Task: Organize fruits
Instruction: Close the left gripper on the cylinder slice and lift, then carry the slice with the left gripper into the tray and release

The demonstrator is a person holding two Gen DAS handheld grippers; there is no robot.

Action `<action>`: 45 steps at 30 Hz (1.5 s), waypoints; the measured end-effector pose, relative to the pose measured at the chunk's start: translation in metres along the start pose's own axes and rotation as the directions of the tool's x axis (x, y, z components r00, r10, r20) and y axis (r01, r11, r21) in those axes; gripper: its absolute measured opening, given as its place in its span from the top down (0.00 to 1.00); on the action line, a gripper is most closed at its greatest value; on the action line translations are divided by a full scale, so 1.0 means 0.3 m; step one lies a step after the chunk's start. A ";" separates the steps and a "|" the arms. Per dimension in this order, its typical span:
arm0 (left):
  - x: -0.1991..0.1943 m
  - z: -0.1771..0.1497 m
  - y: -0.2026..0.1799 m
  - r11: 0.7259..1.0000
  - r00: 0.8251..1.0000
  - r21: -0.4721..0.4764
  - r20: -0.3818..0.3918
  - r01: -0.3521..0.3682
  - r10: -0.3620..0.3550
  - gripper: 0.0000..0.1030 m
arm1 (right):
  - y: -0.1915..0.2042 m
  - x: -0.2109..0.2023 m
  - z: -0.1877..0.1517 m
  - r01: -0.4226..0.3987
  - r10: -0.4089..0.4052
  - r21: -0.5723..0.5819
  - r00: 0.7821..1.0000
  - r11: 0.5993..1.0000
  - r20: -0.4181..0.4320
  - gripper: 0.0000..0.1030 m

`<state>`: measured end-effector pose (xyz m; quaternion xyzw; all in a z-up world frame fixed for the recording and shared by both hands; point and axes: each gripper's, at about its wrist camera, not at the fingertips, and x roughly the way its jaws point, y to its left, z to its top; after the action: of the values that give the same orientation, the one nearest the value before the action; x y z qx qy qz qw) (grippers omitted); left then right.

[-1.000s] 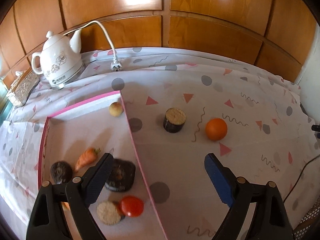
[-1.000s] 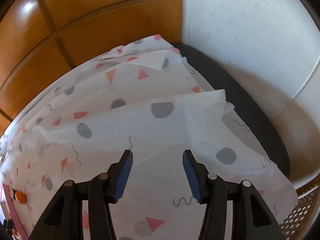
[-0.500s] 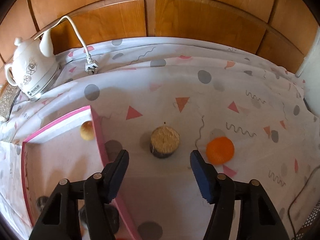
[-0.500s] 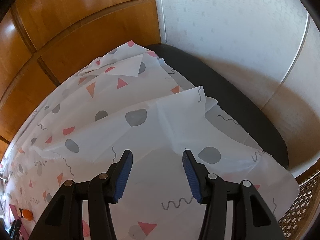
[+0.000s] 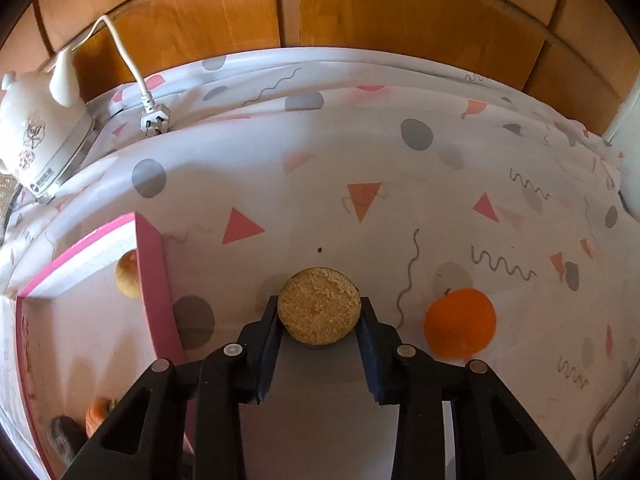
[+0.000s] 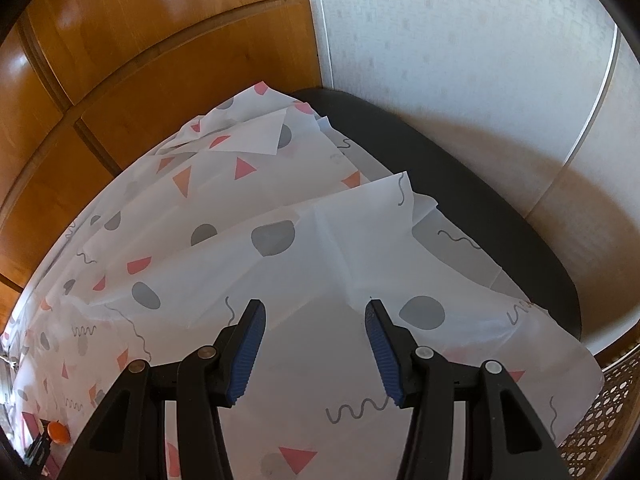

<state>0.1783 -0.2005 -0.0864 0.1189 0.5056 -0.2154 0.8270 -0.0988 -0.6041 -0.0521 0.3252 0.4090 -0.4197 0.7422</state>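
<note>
**A:** Left wrist view. How is the left gripper [image 5: 319, 312] posed?

**B:** It points steeply down at the surface [image 5: 400, 208], which is draped in a white cloth printed with grey dots, pink triangles and squiggles. Its jaws have just been closing, and they now stand against the two sides of the short round fruit slice with a tan, grainy cut face and dark rind [image 5: 319, 310]. The pads look pressed on the rind, one on each side, and the slice sits upright on the cloth.

**A:** What lies around it?

**B:** The round orange fruit [image 5: 460, 323] rests on the cloth to the right of the jaws, near but apart from them. To the left stands the shallow pink-rimmed white tray [image 5: 149, 264]. Inside the tray a small round tan fruit [image 5: 127, 274] lies against its right wall; a small orange carrot [image 5: 98, 420] and a dark round item [image 5: 64, 438] sit at its near end, partly cut off by the gripper body. A white ceramic electric kettle [image 5: 36, 136] and its white power plug [image 5: 154, 122] lie at the far left, before the brown wooden panelling [image 5: 400, 16].

**A:** Right wrist view?

**B:** The right gripper [image 6: 314, 326] also tilts steeply down, above the cloth at the surface's corner. Its blue-padded jaws stand apart with nothing between them. Dark bare surface shows beyond the cloth's edge.
</note>
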 end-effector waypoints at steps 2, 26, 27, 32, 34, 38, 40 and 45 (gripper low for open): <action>-0.023 -0.016 0.006 1.000 1.000 -0.007 0.017 0.008 -0.007 0.65 | 0.002 0.002 0.000 -0.003 0.003 -0.003 1.000 1.000 -0.003 0.49; -0.318 -0.198 0.103 0.995 0.988 -0.096 0.157 0.013 0.002 0.65 | 0.090 0.013 -0.033 -0.084 0.079 -0.124 0.996 0.989 -0.042 0.49; -0.329 -0.207 0.106 0.995 0.987 -0.097 0.162 0.010 0.006 0.65 | 0.104 0.012 -0.037 -0.094 0.089 -0.143 0.995 0.985 -0.045 0.49; -0.375 -0.243 0.130 0.993 0.983 -0.118 0.183 0.007 0.015 0.65 | 0.160 0.000 -0.053 -0.142 0.134 -0.220 0.990 0.965 -0.050 0.49; -0.391 -0.256 0.142 0.992 0.982 -0.130 0.189 0.006 0.019 0.65 | 0.185 -0.009 -0.064 -0.159 0.152 -0.256 0.987 0.953 -0.049 0.49; -0.416 -0.288 0.169 0.988 0.981 -0.154 0.193 0.002 0.028 0.65 | 0.236 -0.026 -0.086 -0.213 0.204 -0.319 0.977 0.924 -0.060 0.49; -0.427 -0.307 0.184 0.987 0.980 -0.162 0.195 -0.002 0.034 0.65 | 0.269 -0.051 -0.099 -0.244 0.244 -0.369 0.969 0.897 -0.047 0.49; -0.447 -0.353 0.219 0.982 0.979 -0.186 0.197 -0.010 0.047 0.65 | 0.366 -0.102 -0.157 -0.308 0.323 -0.501 0.945 0.809 -0.059 0.49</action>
<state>0.0732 -0.0672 -0.0174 0.0269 0.4358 -0.1667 0.8841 -0.0265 -0.5065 -0.0313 0.1771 0.4340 -0.1739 0.8661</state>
